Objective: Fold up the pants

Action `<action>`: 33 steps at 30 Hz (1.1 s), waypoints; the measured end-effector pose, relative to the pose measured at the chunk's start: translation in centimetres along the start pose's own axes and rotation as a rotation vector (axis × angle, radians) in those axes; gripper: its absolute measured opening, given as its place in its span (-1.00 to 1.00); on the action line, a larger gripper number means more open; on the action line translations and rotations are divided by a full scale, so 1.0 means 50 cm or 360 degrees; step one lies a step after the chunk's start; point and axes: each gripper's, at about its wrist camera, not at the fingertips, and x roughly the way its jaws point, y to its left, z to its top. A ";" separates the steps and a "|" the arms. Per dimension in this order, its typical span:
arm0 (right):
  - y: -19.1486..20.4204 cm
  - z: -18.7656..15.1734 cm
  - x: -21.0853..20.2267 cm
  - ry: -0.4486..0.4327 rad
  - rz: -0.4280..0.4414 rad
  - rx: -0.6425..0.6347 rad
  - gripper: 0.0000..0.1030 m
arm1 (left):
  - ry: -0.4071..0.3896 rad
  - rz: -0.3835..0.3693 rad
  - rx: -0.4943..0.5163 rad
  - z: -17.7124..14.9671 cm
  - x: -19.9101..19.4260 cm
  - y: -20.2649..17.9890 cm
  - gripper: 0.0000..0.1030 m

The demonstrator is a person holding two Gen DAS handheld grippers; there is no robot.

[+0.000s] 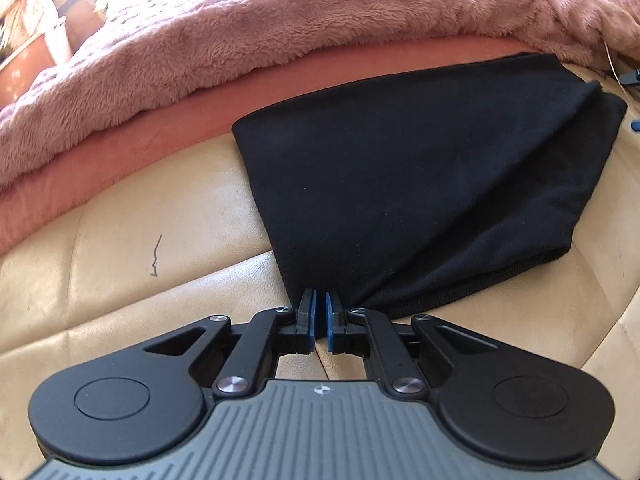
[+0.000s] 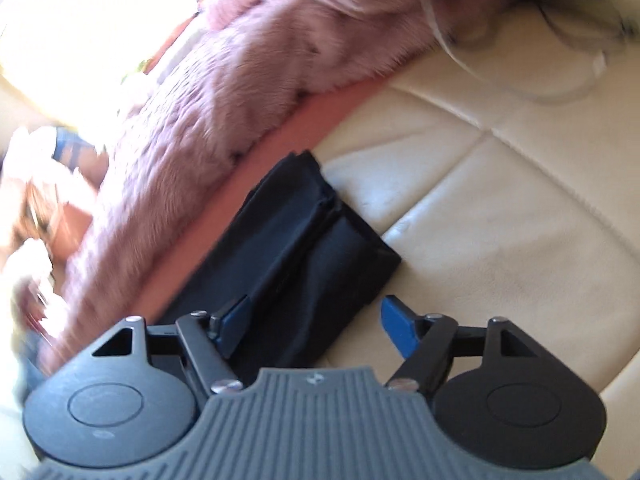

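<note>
The black pants (image 1: 420, 184) lie folded into a compact bundle on the cream leather cushion (image 1: 140, 280). In the left wrist view my left gripper (image 1: 319, 304) sits at the bundle's near corner with its jaws nearly closed; a thin gap shows between the blue pads, and no cloth is visibly pinched. In the right wrist view the pants (image 2: 296, 248) lie ahead with a crease down the middle. My right gripper (image 2: 314, 314) is open and hovers over the bundle's near end, empty.
A fluffy pink blanket (image 1: 240, 40) with a salmon underside runs along the far edge of the cushion. A white cable (image 2: 520, 88) lies at the back right. Cluttered furniture shows beyond the blanket at the left (image 1: 48, 20).
</note>
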 end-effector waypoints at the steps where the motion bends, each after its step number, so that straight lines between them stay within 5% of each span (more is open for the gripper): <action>1: -0.010 0.001 0.007 0.0007 0.0027 0.0073 0.34 | 0.0002 -0.0005 -0.0016 0.004 0.004 0.005 -0.86; 9: -0.033 0.002 0.050 -0.0109 0.0063 0.0240 0.28 | 0.0007 -0.0016 -0.0040 0.006 0.008 0.014 -0.86; 12: -0.034 0.006 0.052 -0.0138 -0.0001 0.0216 -0.12 | 0.0009 -0.0001 -0.0034 0.005 0.009 0.013 -0.86; 13: -0.039 0.006 0.053 -0.0144 -0.0023 0.0210 -0.46 | 0.0014 0.0007 -0.0025 0.005 0.009 0.011 -0.86; 17: -0.062 -0.006 0.040 -0.0166 0.0008 0.0222 -0.85 | 0.0062 0.0059 0.0047 0.011 0.011 0.004 -0.93; 22: -0.016 -0.051 -0.013 -0.0205 -0.0093 0.0051 -0.91 | 0.0182 0.0217 0.0148 0.005 0.026 0.012 -1.00; 28: -0.033 -0.121 -0.072 -0.0149 -0.0172 0.0048 -0.90 | 0.0180 0.0115 0.0070 0.012 0.020 0.051 -1.00; 33: -0.050 -0.111 -0.092 -0.0086 -0.0219 -0.0086 -0.47 | 0.0129 0.0112 -0.0002 0.005 0.020 0.072 -1.00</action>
